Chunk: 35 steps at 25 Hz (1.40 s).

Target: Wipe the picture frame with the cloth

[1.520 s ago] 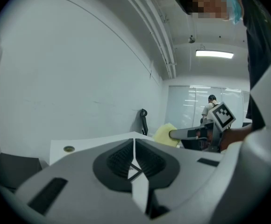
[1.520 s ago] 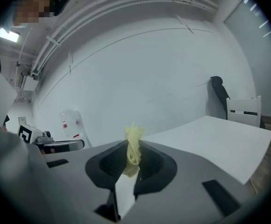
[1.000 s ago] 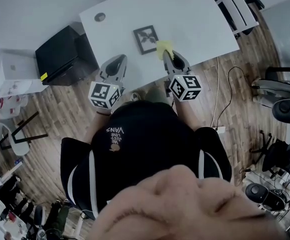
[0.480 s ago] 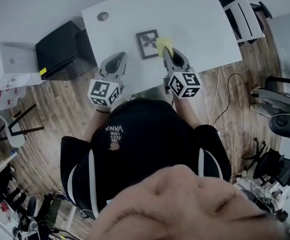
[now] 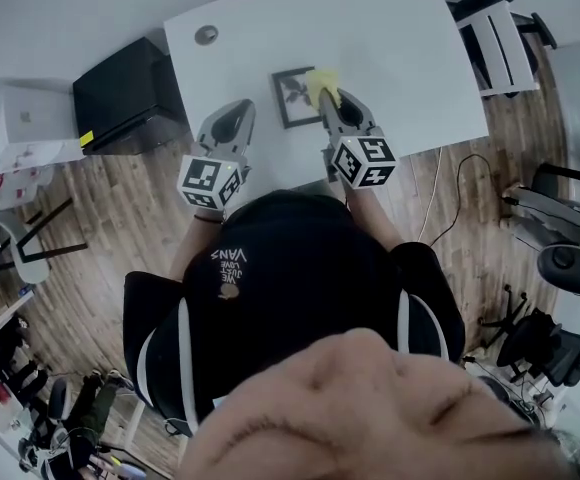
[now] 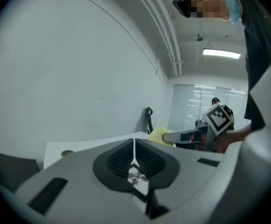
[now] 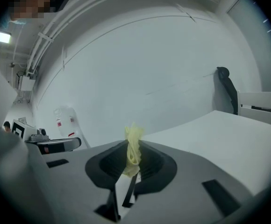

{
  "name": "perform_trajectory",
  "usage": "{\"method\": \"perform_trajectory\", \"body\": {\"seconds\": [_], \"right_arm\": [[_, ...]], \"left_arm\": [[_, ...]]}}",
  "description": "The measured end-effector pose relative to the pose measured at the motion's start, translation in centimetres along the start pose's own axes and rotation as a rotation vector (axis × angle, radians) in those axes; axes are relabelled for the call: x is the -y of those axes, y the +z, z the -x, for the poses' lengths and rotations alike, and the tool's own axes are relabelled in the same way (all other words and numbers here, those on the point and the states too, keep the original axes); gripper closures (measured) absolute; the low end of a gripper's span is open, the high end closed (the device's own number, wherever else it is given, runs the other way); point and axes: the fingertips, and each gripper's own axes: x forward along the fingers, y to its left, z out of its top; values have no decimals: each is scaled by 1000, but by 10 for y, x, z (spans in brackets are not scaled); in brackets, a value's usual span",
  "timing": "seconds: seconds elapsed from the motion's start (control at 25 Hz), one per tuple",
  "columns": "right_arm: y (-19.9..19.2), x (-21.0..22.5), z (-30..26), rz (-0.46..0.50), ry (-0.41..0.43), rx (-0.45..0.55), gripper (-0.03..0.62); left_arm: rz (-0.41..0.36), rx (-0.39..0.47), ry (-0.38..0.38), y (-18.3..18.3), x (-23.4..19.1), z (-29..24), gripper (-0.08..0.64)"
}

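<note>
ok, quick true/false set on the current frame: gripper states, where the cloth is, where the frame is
1. The right gripper is shut on the cloth. True.
2. The left gripper has its fingers wide apart. False: they are together, with nothing held between them.
3. The picture frame lies flat on the table. True.
4. The cloth sits on the frame's left edge in the head view. False: it is at the frame's right side, near the upper corner.
5. The left gripper is touching the frame. False: it is apart from it, off to the frame's left.
</note>
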Motion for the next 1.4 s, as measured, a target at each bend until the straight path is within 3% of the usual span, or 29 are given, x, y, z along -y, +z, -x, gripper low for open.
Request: {"method": "perform_trajectory", "body": {"seconds": [0.8,1.4], "right_arm": [[-17,3,-62,25,73,-85,541],[-71,-1,-101,55,99,-219,541]], "left_arm": [[33,-25,43,-9,-18,-24,540],[32,-57,66,-17,-26,-23,538]]}}
